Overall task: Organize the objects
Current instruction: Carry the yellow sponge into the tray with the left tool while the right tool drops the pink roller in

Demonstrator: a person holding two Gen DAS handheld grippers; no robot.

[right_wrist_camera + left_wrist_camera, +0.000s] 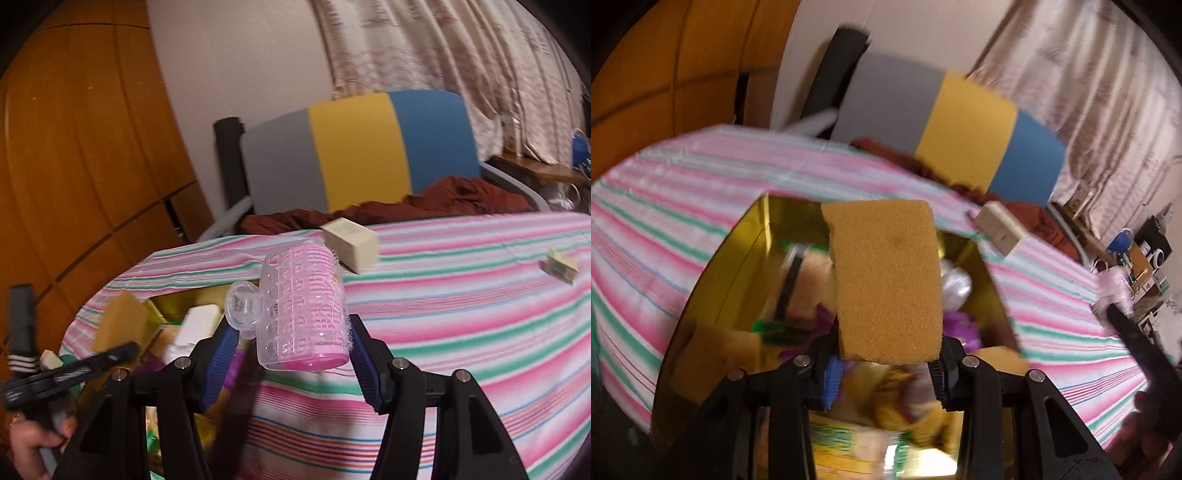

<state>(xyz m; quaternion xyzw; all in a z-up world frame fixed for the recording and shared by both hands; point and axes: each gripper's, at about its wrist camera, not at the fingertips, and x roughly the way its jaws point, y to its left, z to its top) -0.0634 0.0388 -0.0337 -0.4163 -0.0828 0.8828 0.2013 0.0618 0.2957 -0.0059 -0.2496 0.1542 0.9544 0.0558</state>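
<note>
So, left wrist view: the left claw (882,373) is clenched on a tan sponge (886,280), held right above the gold box (713,280), which already has a jumble of stuff in it. A cream block (999,229) sits on the striped worktop (683,206) just past the box's far right corner.

Right wrist view: the right claw (291,360) grips a pink hair roller (306,306) with a clear clip, over the worktop, right of the box. Only this view shows a small packet (559,269) far right. I'd say it's mostly done, with two carried items plus those two strays left.
</note>
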